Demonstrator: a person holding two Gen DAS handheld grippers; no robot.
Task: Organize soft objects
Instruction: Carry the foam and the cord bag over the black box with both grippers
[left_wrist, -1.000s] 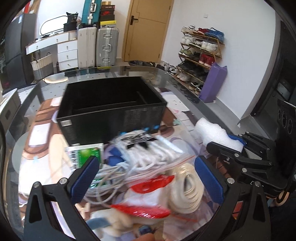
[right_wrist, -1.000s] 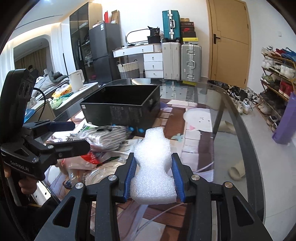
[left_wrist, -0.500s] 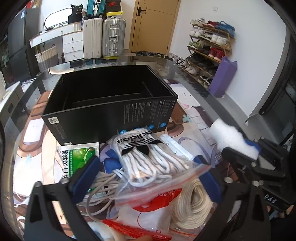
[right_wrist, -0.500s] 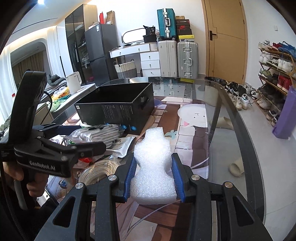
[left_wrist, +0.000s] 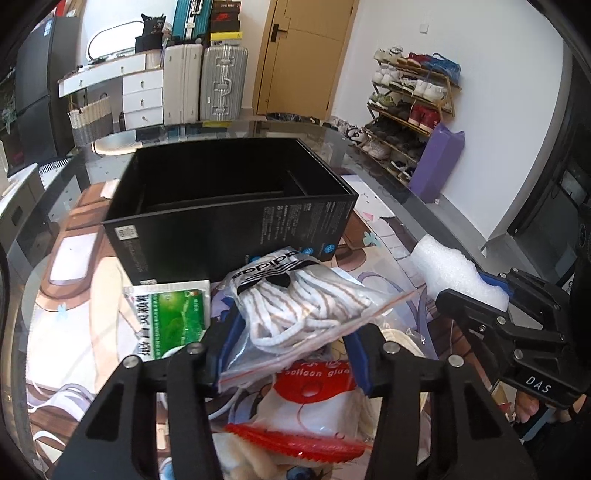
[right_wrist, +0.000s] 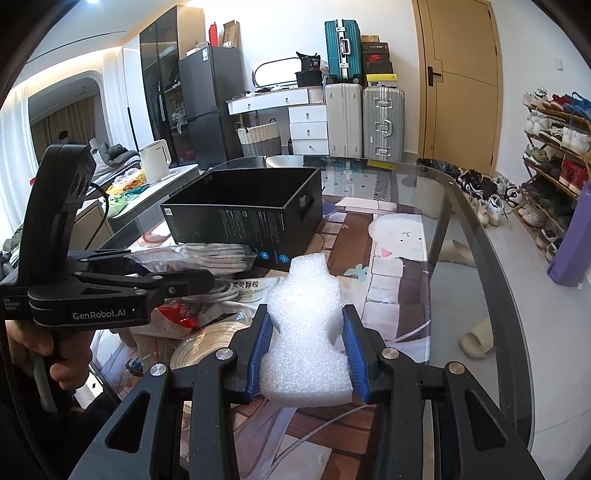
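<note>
My left gripper (left_wrist: 291, 339) is shut on a clear zip bag of white striped laces (left_wrist: 299, 299) and holds it above the pile, in front of the open black box (left_wrist: 236, 221). The bag also shows in the right wrist view (right_wrist: 207, 258), with the left gripper (right_wrist: 147, 280) beside it. My right gripper (right_wrist: 306, 350) is shut on a white foam piece (right_wrist: 306, 332), held above the table to the right of the pile. The foam also shows in the left wrist view (left_wrist: 450, 273). The black box (right_wrist: 255, 225) looks empty.
On the glass table (right_wrist: 461, 258) lie a green sachet (left_wrist: 170, 317), a red-printed balloon glue bag (left_wrist: 314, 398), a coil of cream cord (right_wrist: 207, 347) and white cables (right_wrist: 221, 291). Suitcases, drawers and a shoe rack stand beyond the table.
My left gripper has closed on the bag of laces and lifted it off the pile toward the box. My right gripper keeps holding the foam nearly still.
</note>
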